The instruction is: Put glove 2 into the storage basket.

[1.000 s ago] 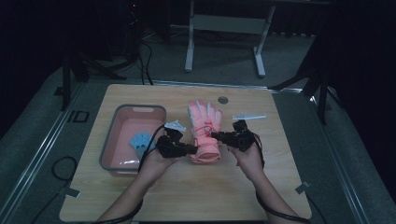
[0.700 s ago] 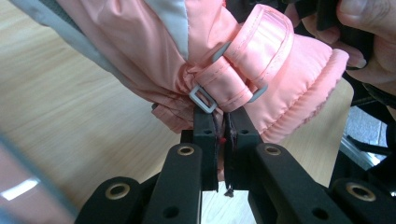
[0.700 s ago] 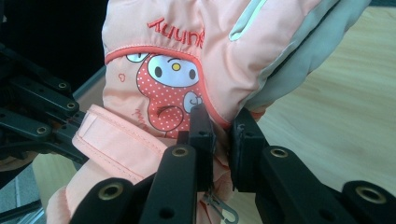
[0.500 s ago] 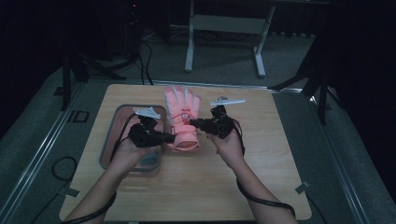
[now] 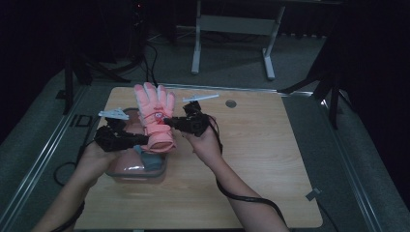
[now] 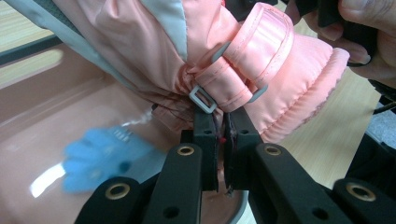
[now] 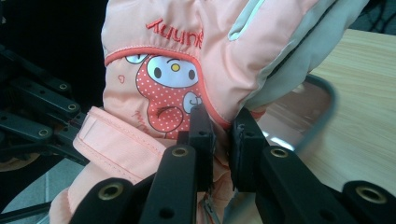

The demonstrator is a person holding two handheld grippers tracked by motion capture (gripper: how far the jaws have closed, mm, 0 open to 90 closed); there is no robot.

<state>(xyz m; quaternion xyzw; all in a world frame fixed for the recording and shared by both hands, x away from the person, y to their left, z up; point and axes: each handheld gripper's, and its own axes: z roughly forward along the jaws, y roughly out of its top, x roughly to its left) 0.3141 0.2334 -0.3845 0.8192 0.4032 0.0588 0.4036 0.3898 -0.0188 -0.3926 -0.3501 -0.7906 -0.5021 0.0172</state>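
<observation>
Hanging pinched between both tongs — left tongs (image 5: 143, 140) and right tongs (image 5: 170, 121) each clamped on its cuff — the pink glove (image 5: 155, 116) has been carried from the tabletop (image 5: 270, 145) to above the tray (image 5: 121, 173), likely ready for lowering in.

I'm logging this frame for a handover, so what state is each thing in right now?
Pink glove: lifted off the table, held upright above the tray, wrist strap fastened.
Left gripper: shut on the glove's cuff.
Right gripper: shut on the glove's edge.
Pink tray: resting on the table, open-topped.
Blue glove: lying in the tray.
</observation>
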